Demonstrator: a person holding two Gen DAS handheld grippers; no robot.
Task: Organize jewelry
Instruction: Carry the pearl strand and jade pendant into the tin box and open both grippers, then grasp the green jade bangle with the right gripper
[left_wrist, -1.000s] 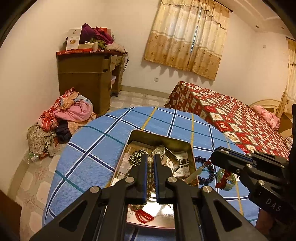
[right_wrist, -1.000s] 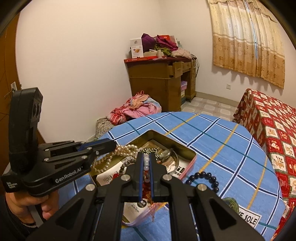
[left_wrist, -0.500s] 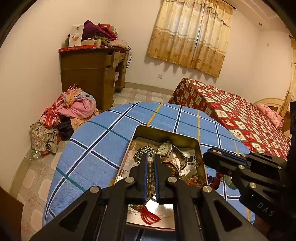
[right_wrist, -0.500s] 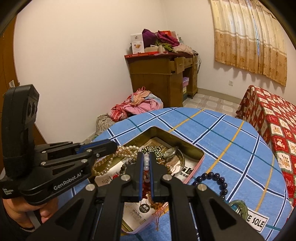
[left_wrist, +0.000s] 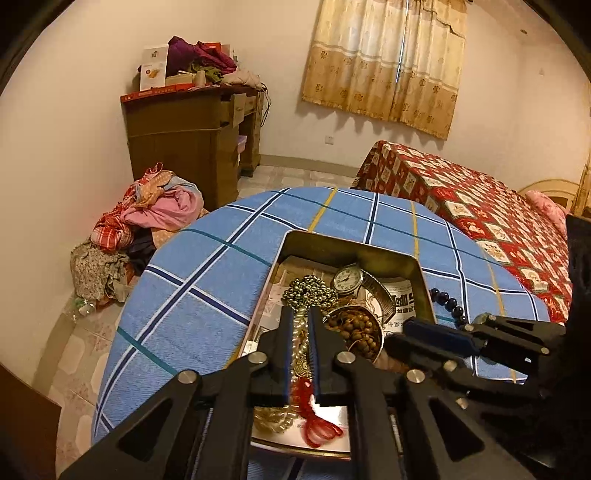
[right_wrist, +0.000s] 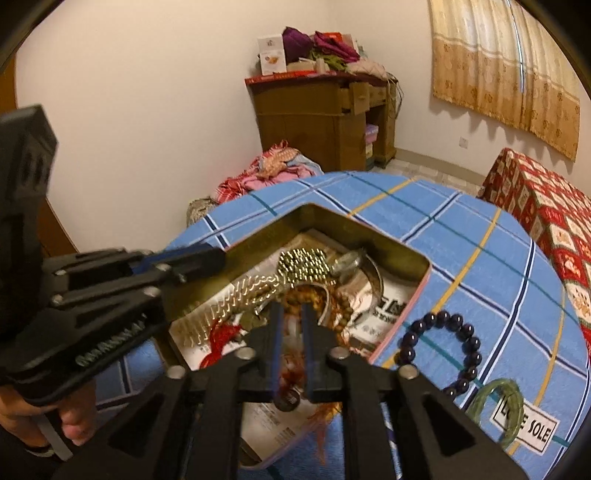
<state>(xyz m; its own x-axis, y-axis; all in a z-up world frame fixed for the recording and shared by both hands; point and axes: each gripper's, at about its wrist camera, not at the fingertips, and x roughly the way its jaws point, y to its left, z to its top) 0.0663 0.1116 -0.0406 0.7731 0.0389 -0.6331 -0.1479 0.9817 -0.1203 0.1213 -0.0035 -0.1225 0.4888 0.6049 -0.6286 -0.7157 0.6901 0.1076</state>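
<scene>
Both tongs hover over the open tin (left_wrist: 417, 280), the left tongs (left_wrist: 298, 325) and right tongs (right_wrist: 291, 325) each parting, pale strands between but unpressed, above tangled jewelry (right_wrist: 303, 266), with a dark bead bracelet (right_wrist: 458, 350) at three o'clock on the checked surface (left_wrist: 207, 295).

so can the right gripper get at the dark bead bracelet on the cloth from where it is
Probably yes. The dark bead bracelet lies in the open on the blue checked cloth, just outside the tin, with nothing over it. The right gripper, jaws opening above the tin, would only need to shift sideways.
</scene>
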